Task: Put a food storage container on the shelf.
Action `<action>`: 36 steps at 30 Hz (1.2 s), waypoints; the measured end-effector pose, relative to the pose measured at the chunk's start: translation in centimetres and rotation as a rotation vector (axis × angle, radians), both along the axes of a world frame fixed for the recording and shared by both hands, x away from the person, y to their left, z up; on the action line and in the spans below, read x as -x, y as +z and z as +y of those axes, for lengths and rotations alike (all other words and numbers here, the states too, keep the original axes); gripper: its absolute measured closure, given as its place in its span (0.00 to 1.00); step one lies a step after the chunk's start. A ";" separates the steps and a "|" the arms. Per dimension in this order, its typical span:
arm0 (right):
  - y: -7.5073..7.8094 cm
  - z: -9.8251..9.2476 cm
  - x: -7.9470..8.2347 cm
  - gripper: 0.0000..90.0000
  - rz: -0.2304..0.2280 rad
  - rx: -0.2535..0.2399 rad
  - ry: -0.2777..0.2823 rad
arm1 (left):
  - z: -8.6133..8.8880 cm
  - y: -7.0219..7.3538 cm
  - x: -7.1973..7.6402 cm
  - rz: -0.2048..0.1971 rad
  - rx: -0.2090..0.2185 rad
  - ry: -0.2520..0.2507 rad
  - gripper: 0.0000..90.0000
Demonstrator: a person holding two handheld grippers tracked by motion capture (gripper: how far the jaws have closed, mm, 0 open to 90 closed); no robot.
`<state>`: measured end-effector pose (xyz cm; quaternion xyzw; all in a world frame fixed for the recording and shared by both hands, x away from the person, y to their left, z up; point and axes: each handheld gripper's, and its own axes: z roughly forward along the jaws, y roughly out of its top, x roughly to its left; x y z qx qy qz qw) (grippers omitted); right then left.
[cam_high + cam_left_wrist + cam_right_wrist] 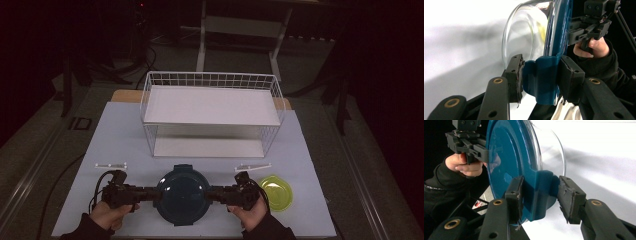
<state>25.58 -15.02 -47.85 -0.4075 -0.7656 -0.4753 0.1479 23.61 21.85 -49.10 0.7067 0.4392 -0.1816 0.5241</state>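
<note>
A round glass container (182,192) with a dark blue lid is at the front middle of the table, between my two grippers. My left gripper (150,194) comes in from the left. In the left gripper view, my left gripper (541,72) is shut on the lid's blue side clasp (541,85), a pad on each face. My right gripper (214,194) comes in from the right. In the right gripper view, my right gripper (539,192) is shut on the opposite clasp (540,195). The clear glass bowl (524,32) shows under the lid (504,157). Each gripper view shows the other hand and its gripper farther off.
A white wire rack (210,107) with two shelves stands at the back middle of the light table (115,135). A yellow-green dish (276,191) lies just right of my right hand. Two small white strips (111,165) (252,167) lie in front of the rack.
</note>
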 end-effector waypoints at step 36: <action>9.7 -4.4 -3.4 0.63 -0.137 -0.090 -0.122 | -4.1 10.5 -5.4 -0.160 0.012 -0.008 0.64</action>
